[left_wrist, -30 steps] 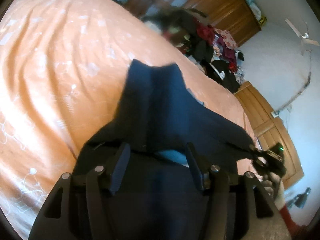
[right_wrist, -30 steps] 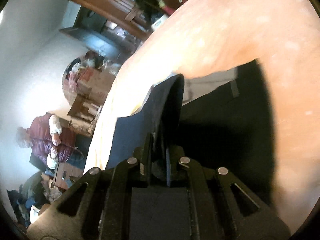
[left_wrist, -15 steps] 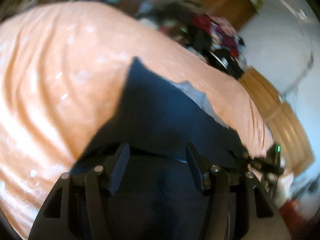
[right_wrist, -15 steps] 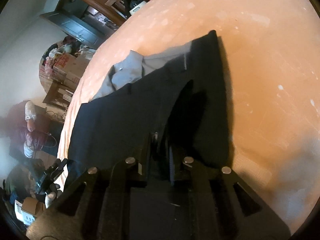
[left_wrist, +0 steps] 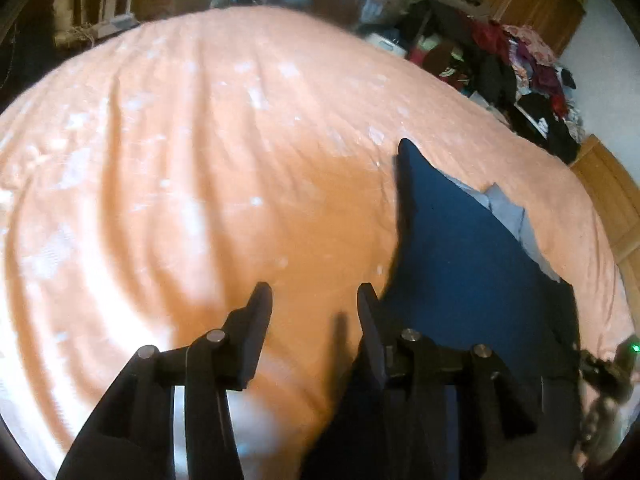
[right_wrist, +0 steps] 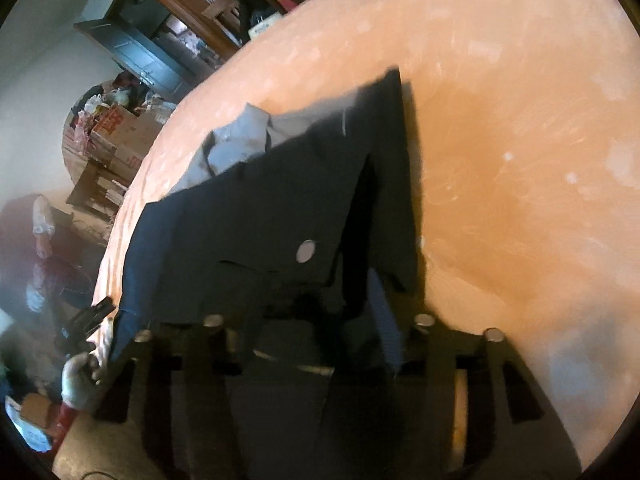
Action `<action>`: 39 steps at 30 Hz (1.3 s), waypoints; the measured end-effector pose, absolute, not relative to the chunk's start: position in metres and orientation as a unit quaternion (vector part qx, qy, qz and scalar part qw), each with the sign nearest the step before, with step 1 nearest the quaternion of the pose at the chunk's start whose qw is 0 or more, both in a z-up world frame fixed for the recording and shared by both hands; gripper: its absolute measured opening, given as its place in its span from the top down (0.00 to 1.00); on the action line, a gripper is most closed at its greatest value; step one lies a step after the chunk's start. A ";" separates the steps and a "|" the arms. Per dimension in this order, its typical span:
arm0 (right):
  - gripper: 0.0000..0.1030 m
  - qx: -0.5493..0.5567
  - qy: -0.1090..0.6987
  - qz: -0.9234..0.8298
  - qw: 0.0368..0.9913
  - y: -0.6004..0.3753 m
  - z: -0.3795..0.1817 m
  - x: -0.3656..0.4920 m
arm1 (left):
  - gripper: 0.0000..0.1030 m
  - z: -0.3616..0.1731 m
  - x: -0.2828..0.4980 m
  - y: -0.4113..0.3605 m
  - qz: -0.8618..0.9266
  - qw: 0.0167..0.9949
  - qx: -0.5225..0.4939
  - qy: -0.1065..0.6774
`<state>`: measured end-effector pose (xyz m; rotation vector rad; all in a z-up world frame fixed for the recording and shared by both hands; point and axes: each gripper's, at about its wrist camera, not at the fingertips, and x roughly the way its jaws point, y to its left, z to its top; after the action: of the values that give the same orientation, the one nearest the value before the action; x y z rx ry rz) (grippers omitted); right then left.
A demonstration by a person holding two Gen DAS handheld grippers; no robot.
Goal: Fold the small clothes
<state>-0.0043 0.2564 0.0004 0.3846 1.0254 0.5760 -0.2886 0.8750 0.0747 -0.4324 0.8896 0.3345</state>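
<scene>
Support surface: wide bed under a peach-orange cotton sheet [left_wrist: 192, 184] with a faint white pattern, creased in long shallow folds. Lying directly on it: one dark navy cloth garment [left_wrist: 460, 264], spread mostly flat, one corner pointing up the bed. A pale grey-blue lining patch [right_wrist: 240, 144] shows at its far edge.

Dark navy garment [left_wrist: 460, 264] lies flat on the bed — grey lining [right_wrist: 240, 140] showing.
</scene>
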 end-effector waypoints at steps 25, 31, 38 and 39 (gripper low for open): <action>0.42 0.044 0.426 0.447 0.786 0.440 0.067 -0.057 | 0.36 0.049 -0.280 0.854 0.186 0.859 -0.137 0.458; 0.62 0.005 0.445 0.557 0.701 0.575 0.048 -0.041 | 0.35 0.051 -0.285 0.858 0.175 0.860 -0.163 0.450; 0.67 -0.082 0.501 0.602 0.616 0.695 -0.007 -0.063 | 0.35 0.050 -0.284 0.866 0.163 0.859 -0.192 0.446; 0.67 -0.080 0.499 0.604 0.616 0.702 -0.009 -0.063 | 0.35 0.049 -0.285 0.867 0.162 0.858 -0.194 0.448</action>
<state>-0.0630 0.7018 -0.0085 -0.1837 1.1487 1.3920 -0.2846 0.8668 0.0492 -0.4084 0.9401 0.3405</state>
